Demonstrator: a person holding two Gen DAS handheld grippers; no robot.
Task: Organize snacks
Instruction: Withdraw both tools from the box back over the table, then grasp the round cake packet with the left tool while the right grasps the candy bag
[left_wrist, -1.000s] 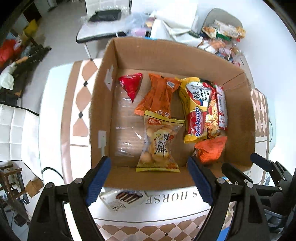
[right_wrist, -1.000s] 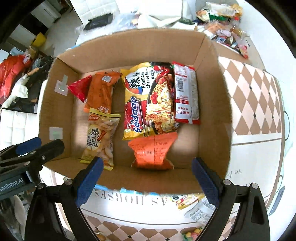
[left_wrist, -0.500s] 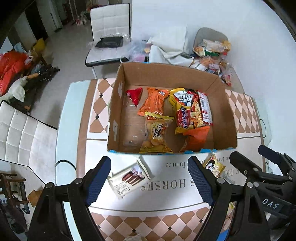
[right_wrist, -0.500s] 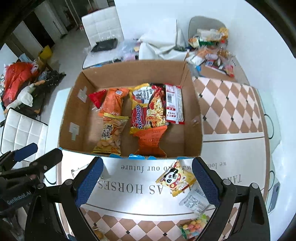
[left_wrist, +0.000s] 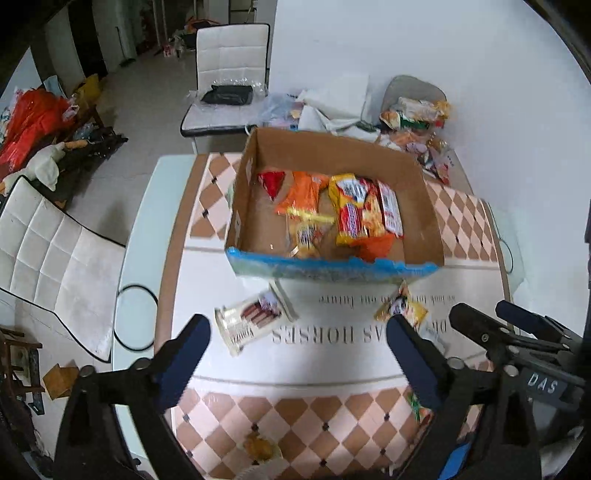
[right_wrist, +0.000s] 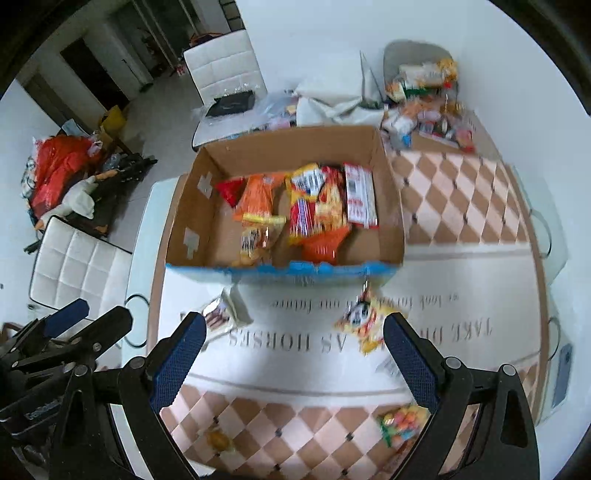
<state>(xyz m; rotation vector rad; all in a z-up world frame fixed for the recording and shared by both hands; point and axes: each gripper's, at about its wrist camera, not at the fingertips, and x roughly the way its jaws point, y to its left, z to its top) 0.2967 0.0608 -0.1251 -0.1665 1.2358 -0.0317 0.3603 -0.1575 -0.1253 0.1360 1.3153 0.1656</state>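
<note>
Left wrist: L tool (left_wrist: 297, 349) opening, empty; snacks in box (left_wrist: 334, 271).

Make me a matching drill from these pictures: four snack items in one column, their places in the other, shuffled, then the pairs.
Items:
1. red triangular packet
2. white wafer pack
3. yellow cartoon packet
4. colourful candy bag

Places:
A. on the checkered strip nearest the camera
B. in the cardboard box, far left
C. on the table, before the box's left end
D. on the table, before the box's right end

Pairs: 1-B, 2-C, 3-D, 4-A
</note>
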